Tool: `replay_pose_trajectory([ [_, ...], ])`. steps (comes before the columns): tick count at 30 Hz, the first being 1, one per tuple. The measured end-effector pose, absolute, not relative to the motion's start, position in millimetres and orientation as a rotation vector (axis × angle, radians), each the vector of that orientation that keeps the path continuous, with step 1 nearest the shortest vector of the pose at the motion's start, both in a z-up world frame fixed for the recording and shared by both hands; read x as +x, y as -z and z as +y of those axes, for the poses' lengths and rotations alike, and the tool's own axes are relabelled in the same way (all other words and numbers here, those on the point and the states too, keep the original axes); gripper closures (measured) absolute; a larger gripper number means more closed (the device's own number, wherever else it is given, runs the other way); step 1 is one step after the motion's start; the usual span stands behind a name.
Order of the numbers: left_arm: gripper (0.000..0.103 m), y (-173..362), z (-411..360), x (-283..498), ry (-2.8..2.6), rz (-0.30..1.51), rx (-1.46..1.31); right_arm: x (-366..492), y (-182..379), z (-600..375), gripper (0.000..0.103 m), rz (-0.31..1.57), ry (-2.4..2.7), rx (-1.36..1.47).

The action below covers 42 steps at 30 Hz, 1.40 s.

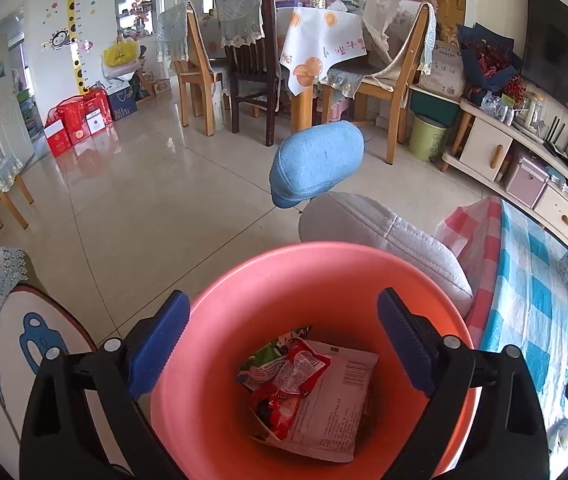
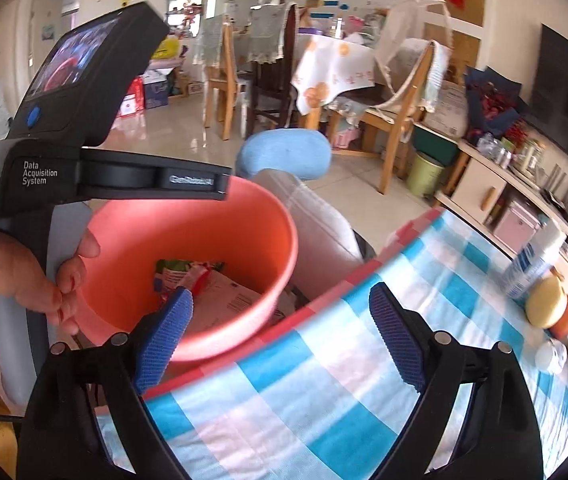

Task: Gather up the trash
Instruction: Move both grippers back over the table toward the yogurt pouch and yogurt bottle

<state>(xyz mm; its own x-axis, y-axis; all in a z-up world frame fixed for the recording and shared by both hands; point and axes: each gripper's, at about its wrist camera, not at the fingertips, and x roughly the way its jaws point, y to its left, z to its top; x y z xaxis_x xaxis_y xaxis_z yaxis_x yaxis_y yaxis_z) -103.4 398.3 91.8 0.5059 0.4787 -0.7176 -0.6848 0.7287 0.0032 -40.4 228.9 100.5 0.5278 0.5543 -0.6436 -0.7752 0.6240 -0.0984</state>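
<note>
Take the pink bin (image 1: 212, 360) as your landmark. On its left side your left hand (image 2: 8, 280) holds the left gripper (image 1: 280, 344), which hangs directly over the bin's mouth; its jaws stand wide apart with nothing between them, the blue pads (image 1: 160, 344) framing the rim. Down at the bottom of the bin lie the collected wrappers (image 1: 307, 388): a red crinkled packet on top of a white printed pouch, with a green one tucked under their far edge.

These look like thin film packets, so expect them to be very light, floppy and a little slick. If you must lift one again, pinch a crimped seam or a folded corner, not the flat face, which will likely slide between the pads.

To the right of the bin, your right gripper (image 2: 280, 332) hovers above the near edge of the checked tablecloth (image 2: 323, 400), its jaws likewise spread wide and empty. Farther right of the bin, along the cloth's far side, stand a white-and-blue carton (image 2: 531, 264) and some small jars (image 2: 551, 308); whether any of those is trash I cannot tell.
</note>
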Motion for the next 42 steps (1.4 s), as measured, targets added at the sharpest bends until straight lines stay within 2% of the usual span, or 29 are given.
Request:
replay_pose_trajectory([
  [22,0.009,-90,332,-68,-0.615,0.813,-0.121,-45,-89,119,0.011,0.678,-0.627,-0.37],
  [42,0.009,-94,262,-48,-0.488,0.792,0.037,-46,-86,60,0.011,0.698,-0.557,-0.32],
])
